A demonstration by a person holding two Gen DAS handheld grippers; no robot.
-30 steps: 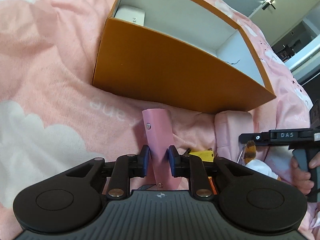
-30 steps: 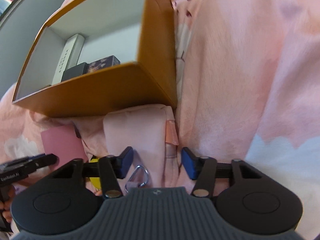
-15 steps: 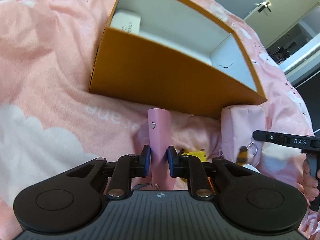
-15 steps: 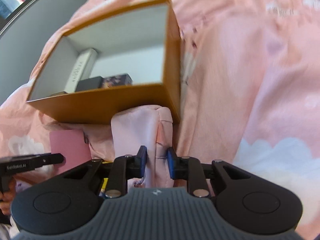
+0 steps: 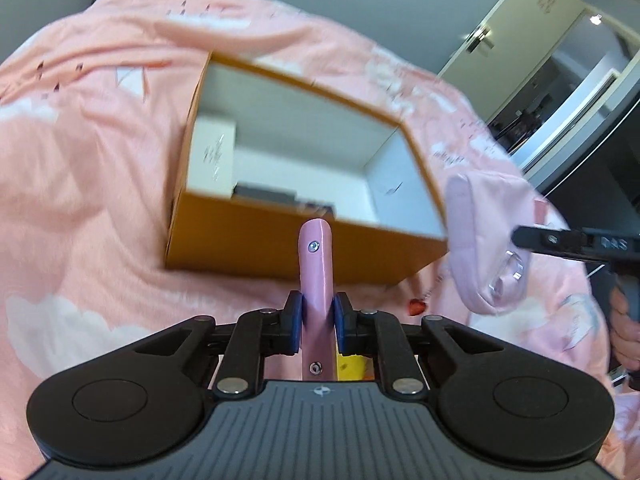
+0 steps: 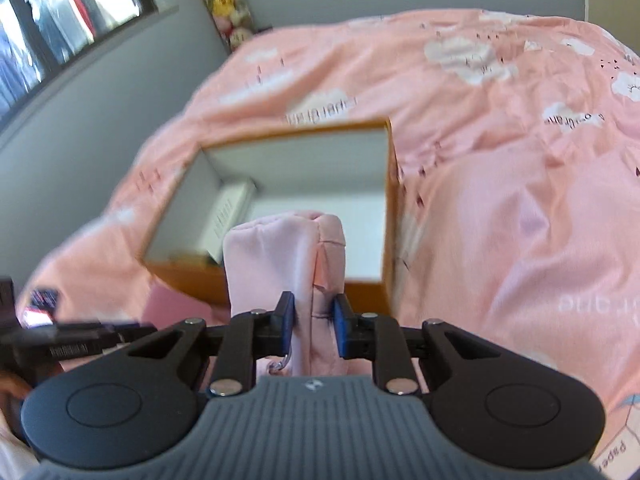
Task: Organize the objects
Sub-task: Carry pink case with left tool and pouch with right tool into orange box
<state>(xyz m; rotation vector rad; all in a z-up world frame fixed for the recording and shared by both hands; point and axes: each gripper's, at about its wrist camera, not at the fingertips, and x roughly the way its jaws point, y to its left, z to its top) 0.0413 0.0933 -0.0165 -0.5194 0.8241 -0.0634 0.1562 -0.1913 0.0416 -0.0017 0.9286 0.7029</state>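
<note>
An orange box (image 5: pixel 280 244) with a white inside sits on a pink bedspread; it also shows in the right wrist view (image 6: pixel 390 184). My left gripper (image 5: pixel 316 322) is shut on a flat pink case (image 5: pixel 315 264) with metal studs, held edge-on in front of the box. My right gripper (image 6: pixel 313 326) is shut on a soft pink fabric pouch (image 6: pixel 280 264), lifted in front of the box; the pouch also shows in the left wrist view (image 5: pixel 480 236) at the right. A white box (image 5: pixel 212 156) and dark items (image 5: pixel 264 192) lie inside the orange box.
The pink cloud-print bedspread (image 6: pixel 500 200) surrounds the box. A yellow item (image 5: pixel 350 366) and a small red thing (image 5: pixel 416 307) lie below my left gripper. Grey walls and a doorway (image 5: pixel 560 100) stand beyond the bed. A window (image 6: pixel 60 20) is at the left.
Both grippers rose and pulled back from the box with their objects. The right gripper shut on the pouch and lifted it off the bed. More of the room shows now.
</note>
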